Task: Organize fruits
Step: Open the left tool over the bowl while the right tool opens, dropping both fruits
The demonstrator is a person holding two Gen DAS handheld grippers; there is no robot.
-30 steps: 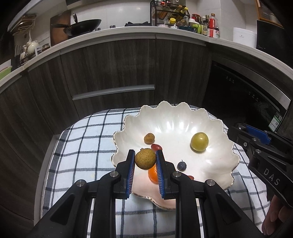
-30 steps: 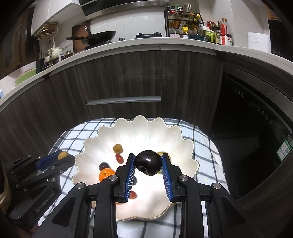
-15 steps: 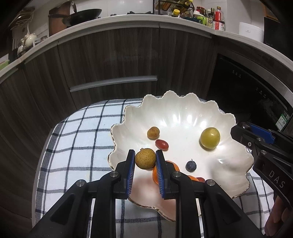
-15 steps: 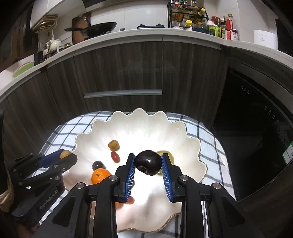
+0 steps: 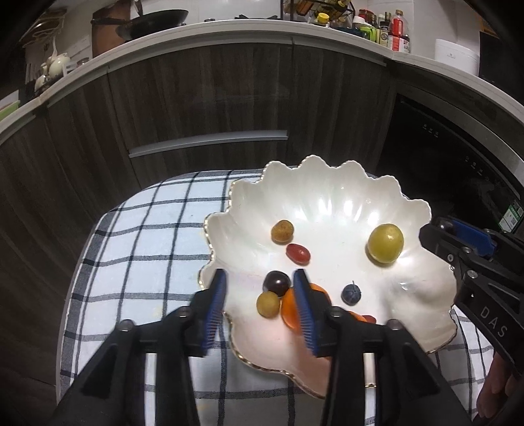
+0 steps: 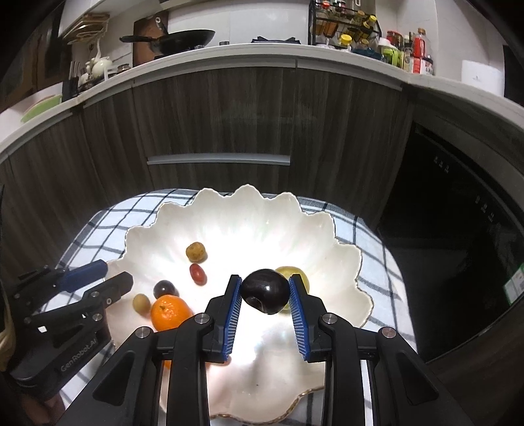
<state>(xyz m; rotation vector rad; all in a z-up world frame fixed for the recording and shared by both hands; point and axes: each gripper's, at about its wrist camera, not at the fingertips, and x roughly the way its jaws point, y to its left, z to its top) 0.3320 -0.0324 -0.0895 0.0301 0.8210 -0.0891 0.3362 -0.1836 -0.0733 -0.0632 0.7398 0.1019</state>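
Left gripper (image 5: pixel 260 308) jaws opening over the scalloped dish (image 5: pixel 327 203) — small tan fruit (image 5: pixel 268 304) lies loose between them — while right gripper (image 6: pixel 265 295) clamps the dark plum (image 6: pixel 264 290), poised above for its drop.

This is a home kitchen. A pale countertop (image 6: pixel 327 62) curves around the room above dark wood-grain cabinets (image 6: pixel 229 114) — one front carries a long metal handle (image 6: pixel 218 159). On the counter sit a black wok (image 6: pixel 183 37), a wire rack of spice jars (image 6: pixel 344 24), a cluster of sauce bottles (image 6: pixel 412 54) and a white teapot (image 6: pixel 98 65). A dark built-in appliance (image 6: pixel 458 196) fills the cabinet run at the right. In front, a blue-checked cloth (image 5: pixel 147 236) covers a small table and bears a white shell-shaped dish (image 5: pixel 327 196) of fruit — ordinary household things.
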